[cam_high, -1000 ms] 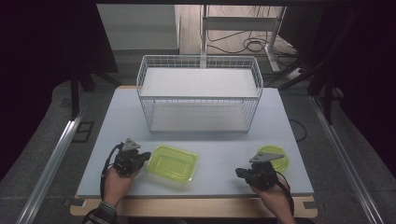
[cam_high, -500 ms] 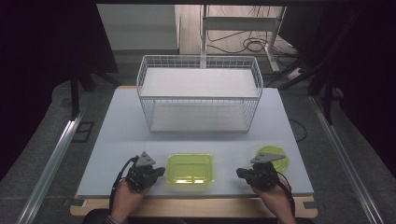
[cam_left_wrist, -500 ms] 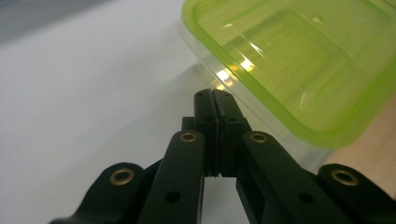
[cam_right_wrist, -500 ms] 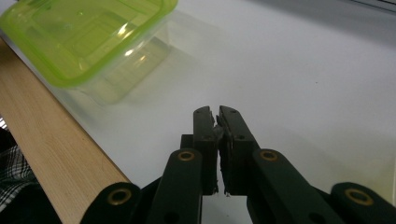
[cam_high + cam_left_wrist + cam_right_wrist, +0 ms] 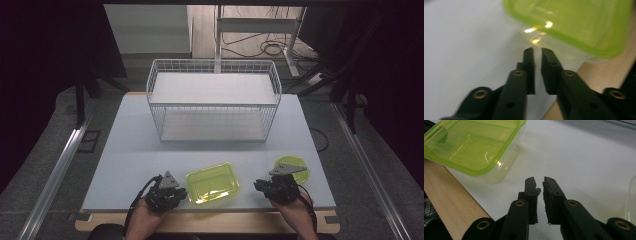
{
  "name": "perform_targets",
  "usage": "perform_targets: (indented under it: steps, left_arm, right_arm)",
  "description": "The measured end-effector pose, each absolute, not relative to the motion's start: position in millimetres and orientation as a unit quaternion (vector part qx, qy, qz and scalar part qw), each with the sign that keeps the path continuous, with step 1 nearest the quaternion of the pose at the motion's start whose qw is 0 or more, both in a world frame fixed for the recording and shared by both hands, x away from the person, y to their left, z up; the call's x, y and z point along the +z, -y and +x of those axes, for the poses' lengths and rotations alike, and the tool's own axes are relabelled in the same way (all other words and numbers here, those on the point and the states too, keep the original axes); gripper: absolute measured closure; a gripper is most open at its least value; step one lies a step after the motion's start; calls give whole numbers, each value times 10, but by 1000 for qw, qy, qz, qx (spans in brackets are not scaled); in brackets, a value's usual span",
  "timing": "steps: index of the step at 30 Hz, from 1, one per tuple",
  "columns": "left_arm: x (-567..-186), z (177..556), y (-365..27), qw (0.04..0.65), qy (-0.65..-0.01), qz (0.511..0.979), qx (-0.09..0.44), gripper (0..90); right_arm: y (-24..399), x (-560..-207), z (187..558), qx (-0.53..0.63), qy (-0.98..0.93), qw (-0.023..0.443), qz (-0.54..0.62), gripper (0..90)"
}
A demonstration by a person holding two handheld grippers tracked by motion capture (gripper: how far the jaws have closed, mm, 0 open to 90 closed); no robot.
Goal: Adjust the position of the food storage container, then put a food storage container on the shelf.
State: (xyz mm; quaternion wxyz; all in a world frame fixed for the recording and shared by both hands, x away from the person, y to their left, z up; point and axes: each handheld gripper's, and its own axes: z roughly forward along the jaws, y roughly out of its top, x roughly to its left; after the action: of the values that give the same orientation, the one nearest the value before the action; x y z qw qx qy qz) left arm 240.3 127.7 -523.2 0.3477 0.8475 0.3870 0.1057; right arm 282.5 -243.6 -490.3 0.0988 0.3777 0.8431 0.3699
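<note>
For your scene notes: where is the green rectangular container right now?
In the high view, the green container sits at the table's near edge, between the left gripper and right gripper.

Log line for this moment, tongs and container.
left tongs: parting, empty | right tongs: parting, empty | green container: on table, between both

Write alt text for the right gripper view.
The right gripper points its two black jaws, a narrow gap between them and nothing in it, across a white table. A lidded green container sits ahead to the left, near the table's wooden edge.
</note>
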Motion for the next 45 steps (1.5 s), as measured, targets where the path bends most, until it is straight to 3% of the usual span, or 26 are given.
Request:
perform_targets:
  steps: [8,12,23,32,37,45]
  left_arm:
    - [-5206,2377,-1492,360,-411,826,143,353]
    - [-5232,2349,-1542,366,-410,824,136,245]
    - [-5306,2311,-1598,354,-407,828,151,65]
    - [-5327,2286,-1637,357,-401,827,165,24]
    - [-5337,2278,-1642,351,-401,829,168,23]
    - [-5347,2282,-1644,344,-400,832,168,29]
  right_arm:
    - [2437,-4905,2819,371,-841,112,377,586]
    - [2426,-4910,2830,375,-839,111,379,473]
    - [2358,-4964,2875,403,-835,87,363,187]
    - [2260,-4987,2941,398,-834,65,376,99]
    - [2208,-4966,2994,403,-827,41,391,112]
    - [2106,-4921,3129,406,-823,-7,398,373]
